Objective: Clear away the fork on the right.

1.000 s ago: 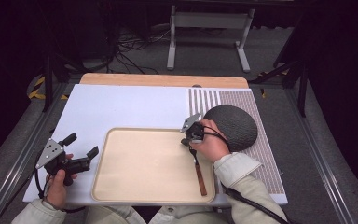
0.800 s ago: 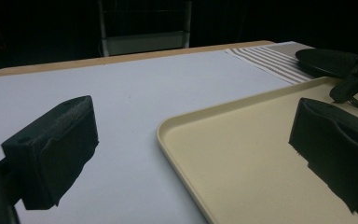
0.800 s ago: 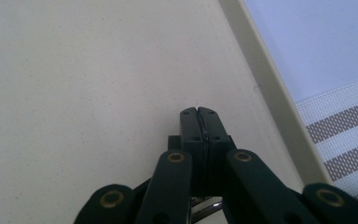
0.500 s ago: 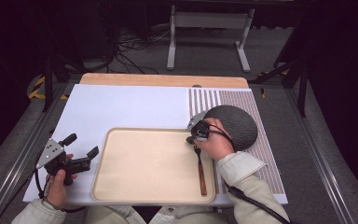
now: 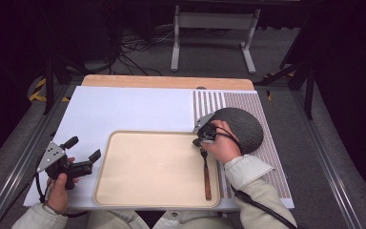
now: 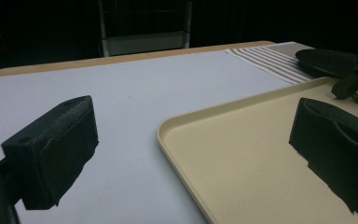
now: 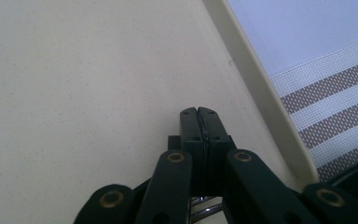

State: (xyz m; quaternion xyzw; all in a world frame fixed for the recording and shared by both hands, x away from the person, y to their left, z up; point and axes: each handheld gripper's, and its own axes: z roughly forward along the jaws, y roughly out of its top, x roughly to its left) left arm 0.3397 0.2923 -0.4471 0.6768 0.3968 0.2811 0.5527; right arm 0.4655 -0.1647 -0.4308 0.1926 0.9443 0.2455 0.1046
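Covering most of the worktop (image 5: 124, 109) is a pale blue sheet, with a striped mat (image 5: 262, 138) along its 3 o'clock side. Next in size comes the beige tray (image 5: 152, 167), lying at the 6 o'clock edge of the sheet, its right rim touching the striped mat. A dark round plate (image 5: 243, 126) sits on the mat at about 2 o'clock from the tray's middle, just beside the tray's far right corner.

At 9 o'clock from the tray, the left gripper (image 5: 83, 153) hovers over the blue sheet, its jaws spread wide with nothing between them; the left gripper view shows the tray's corner in the gap. The right gripper (image 5: 201, 141) points down at the tray's 2 o'clock corner, jaws clenched together. Whether they pinch the fork's head is hard to judge, since only a glint of metal shows beneath them.

Smallest, the fork (image 5: 206, 174) with a brown handle lies along the tray's right side, its handle toward 6 o'clock and its metal head under the right gripper.
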